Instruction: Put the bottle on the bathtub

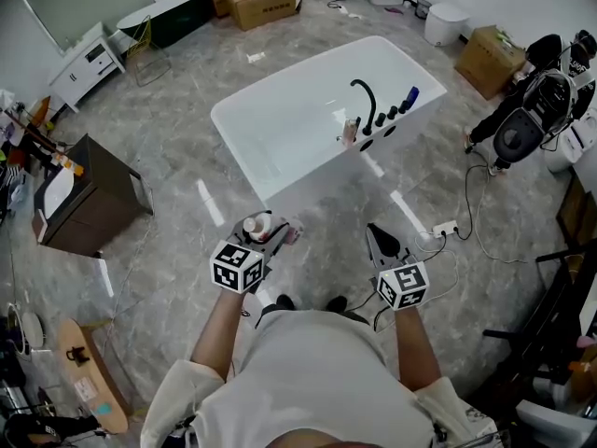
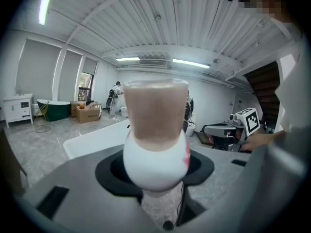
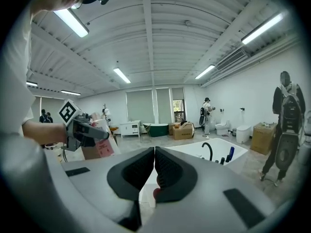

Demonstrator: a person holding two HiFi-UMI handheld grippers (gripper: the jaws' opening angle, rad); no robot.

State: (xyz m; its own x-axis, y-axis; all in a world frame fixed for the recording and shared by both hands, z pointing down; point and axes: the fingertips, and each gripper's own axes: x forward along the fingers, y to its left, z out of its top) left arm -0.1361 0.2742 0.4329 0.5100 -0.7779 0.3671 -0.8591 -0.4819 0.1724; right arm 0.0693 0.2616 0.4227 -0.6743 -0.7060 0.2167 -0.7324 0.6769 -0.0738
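**A:** How far along is this?

**B:** The pickup is done. The left gripper (image 1: 269,236) has its fingers clamped on the bottle (image 2: 155,149), cap uppermost, and holds it in the air close in front of the person.

**A:** And the bathtub?

**B:** The bathtub (image 1: 322,174) stands farther off across the floor (image 1: 187,171), well apart from the bottle. Nothing has been set down yet.

**A:** The other hand?

**B:** The right gripper (image 3: 153,171) is just to the right of the left one. Its fingers are together, with nothing between them.

**A:** What's left?

**B:** As I judge it, most of the job: carrying the bottle to the tub, standing it on the rim, perhaps near the black faucet (image 1: 364,105), and letting go.
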